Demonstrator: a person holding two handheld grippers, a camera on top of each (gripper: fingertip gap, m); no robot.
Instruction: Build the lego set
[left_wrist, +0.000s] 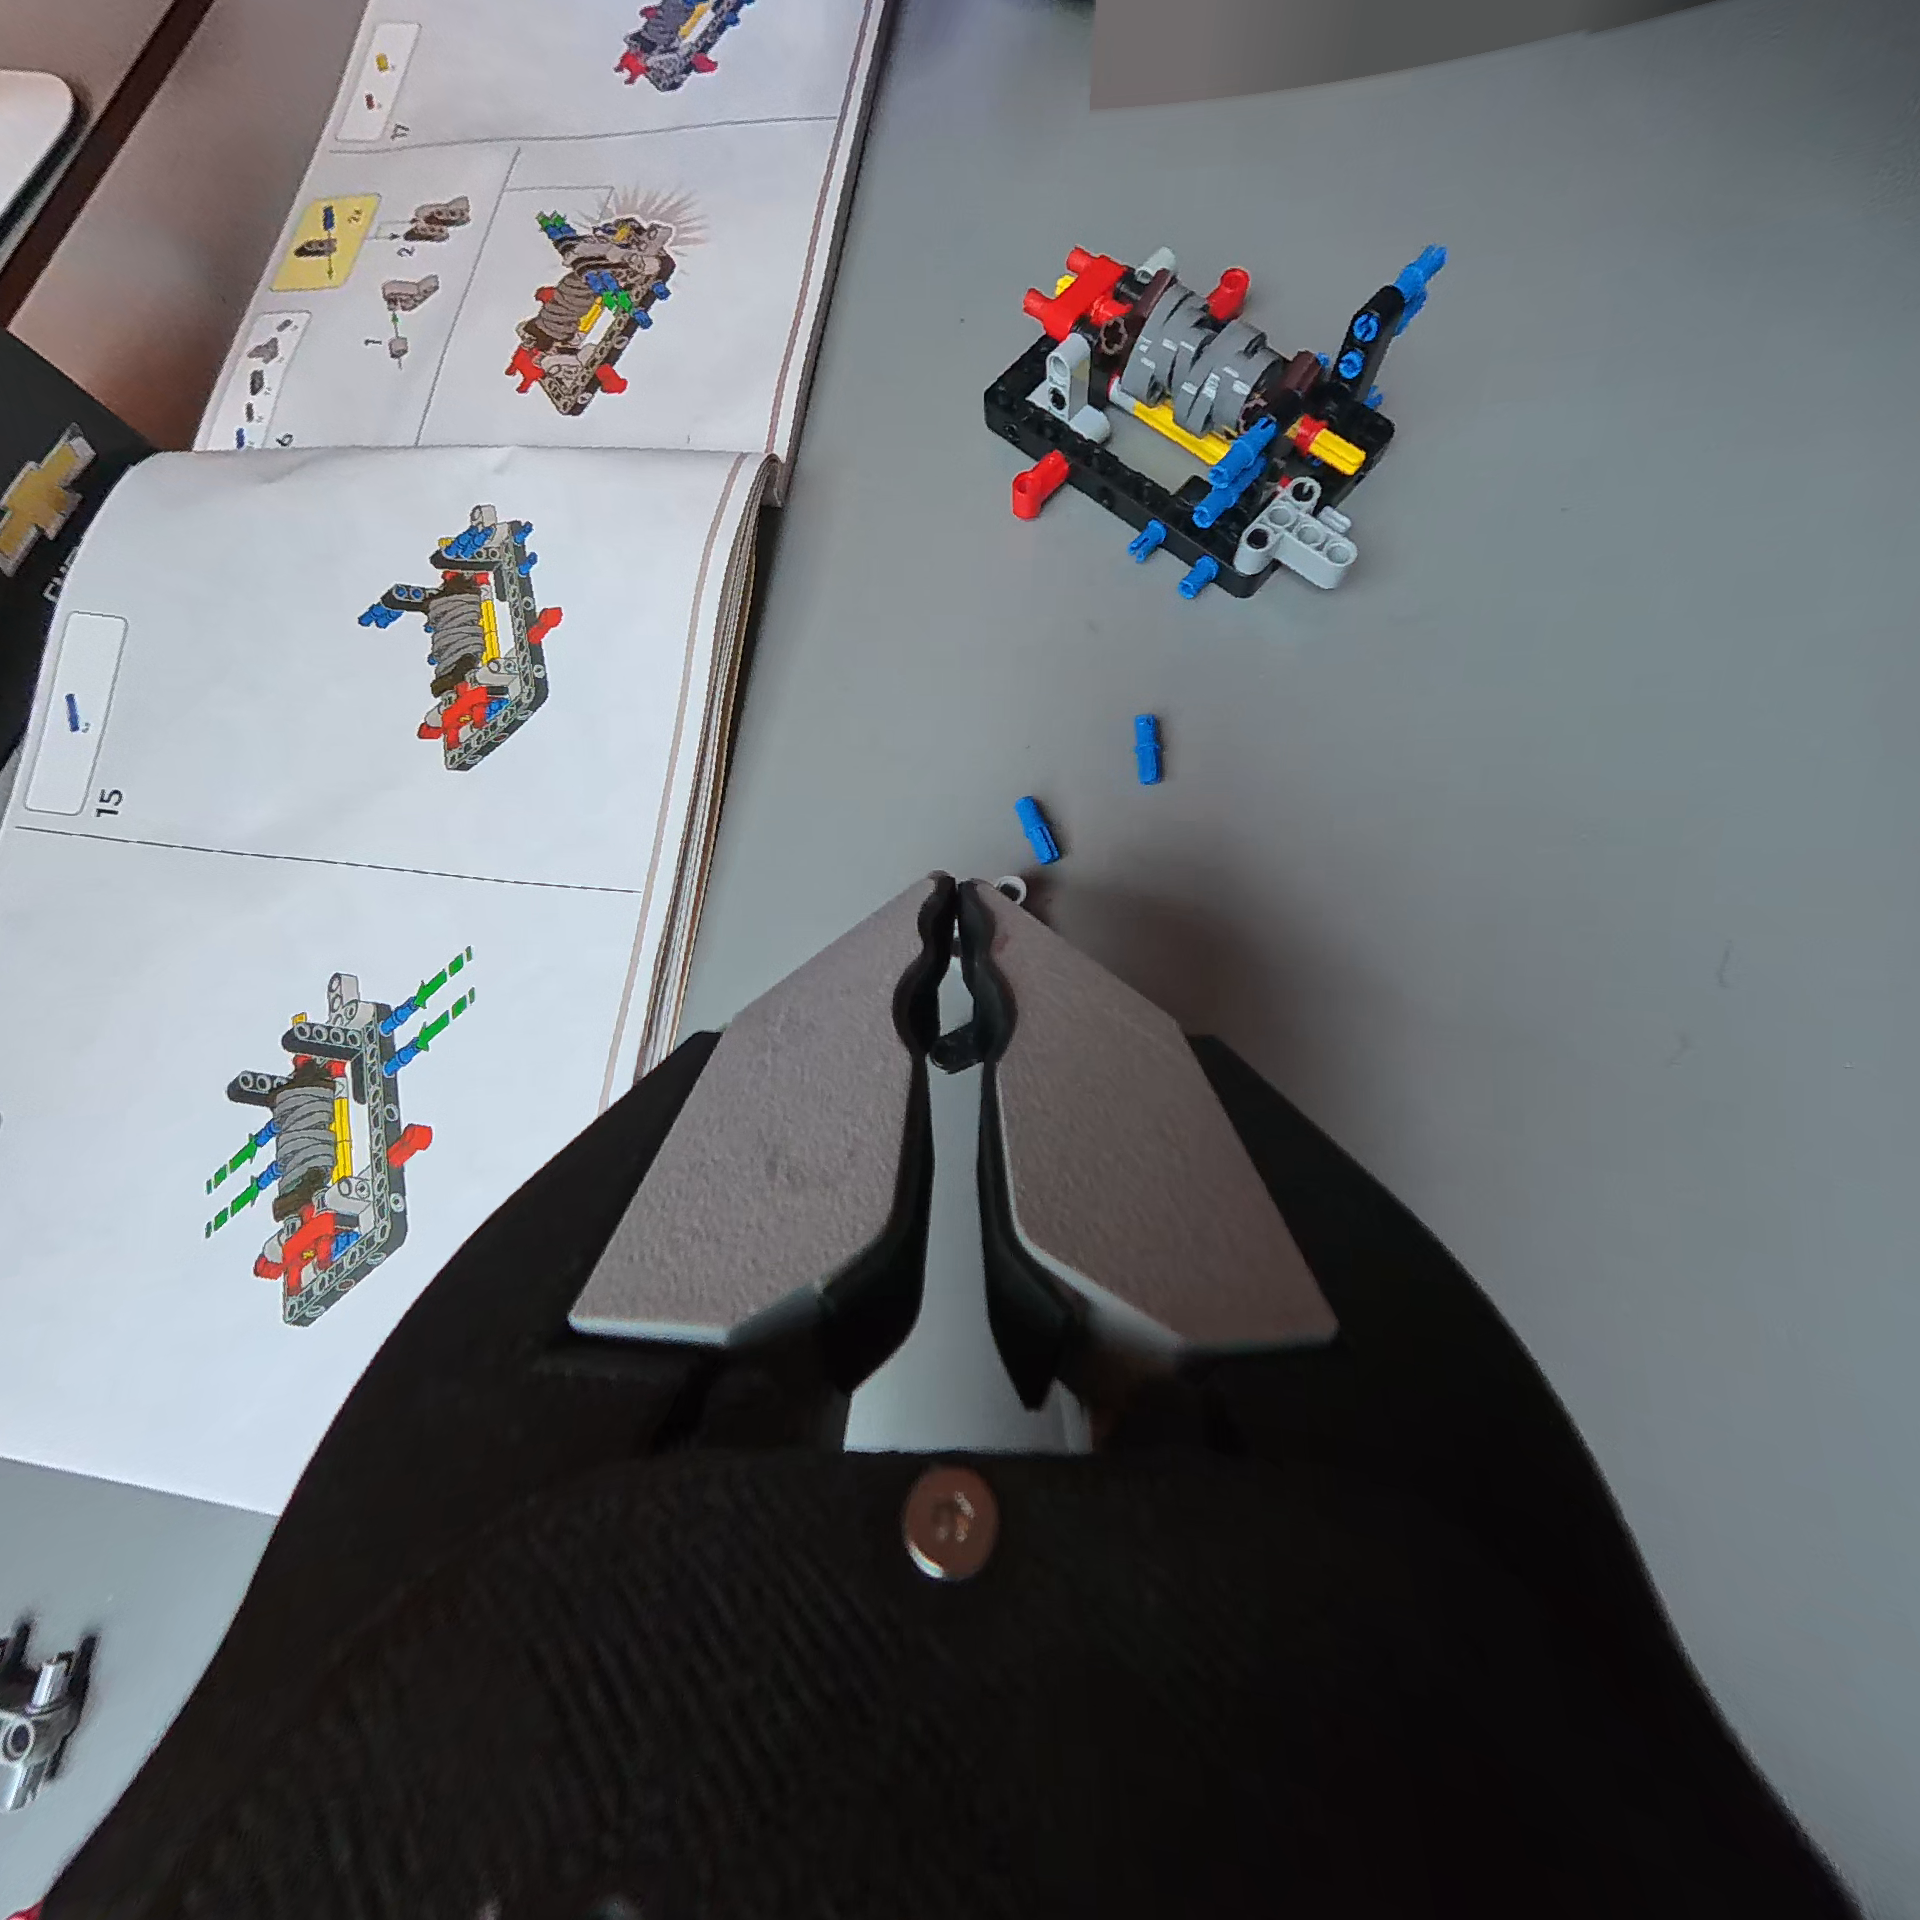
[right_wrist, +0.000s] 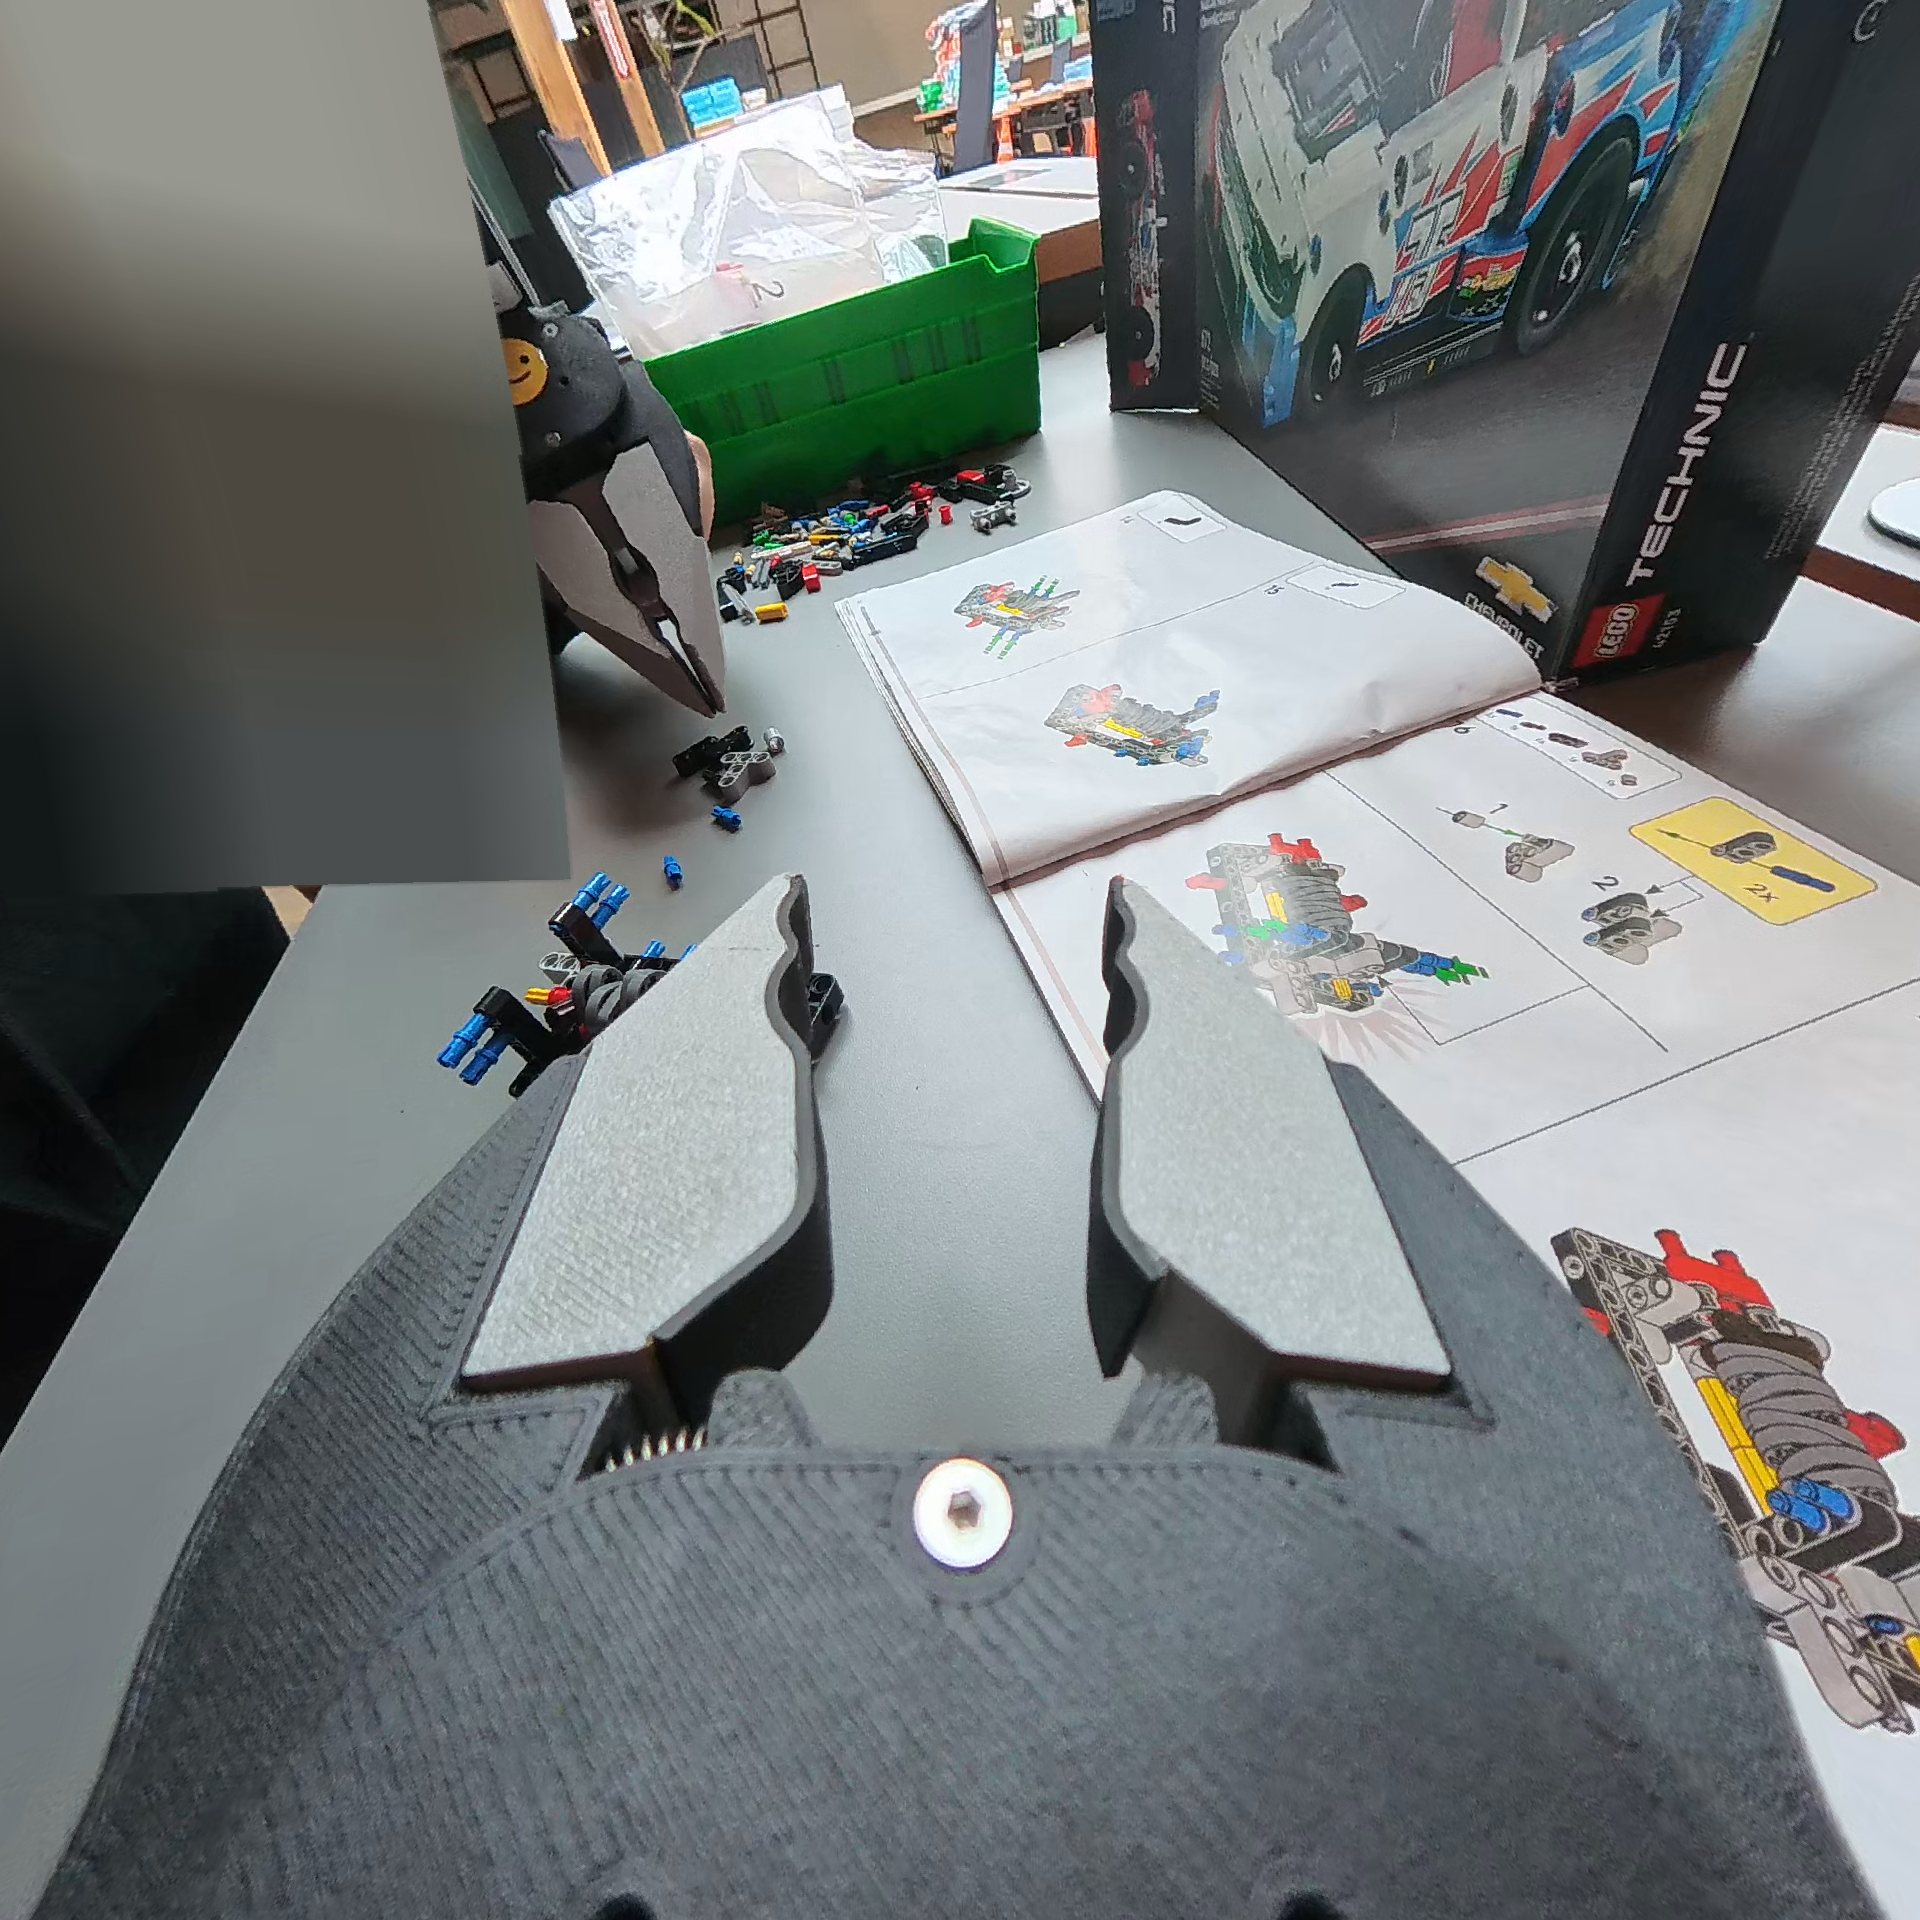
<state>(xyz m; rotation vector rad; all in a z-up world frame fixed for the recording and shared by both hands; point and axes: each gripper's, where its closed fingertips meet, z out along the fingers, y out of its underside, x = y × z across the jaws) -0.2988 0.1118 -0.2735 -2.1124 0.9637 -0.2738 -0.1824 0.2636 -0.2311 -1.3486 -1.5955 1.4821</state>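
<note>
Holds the left gripper (left_wrist: 951, 894) pinched tip to tip, low over the table (left_wrist: 1558, 935). Shows a small dark bit in the hollow between its fingers, gripped or not unclear. Leaves two blue pins (left_wrist: 1146, 748) just ahead of those tips, probably staged for fitting. Holds the right gripper (right_wrist: 956, 904) spread wide and empty, likely to steady the lego assembly (right_wrist: 582, 997) just left of it. Shows a black frame, grey drum, yellow axle and red stubs.

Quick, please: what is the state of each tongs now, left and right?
Left tongs: closed; whether they hold anything cannot be told.
Right tongs: open, holding nothing.
</note>
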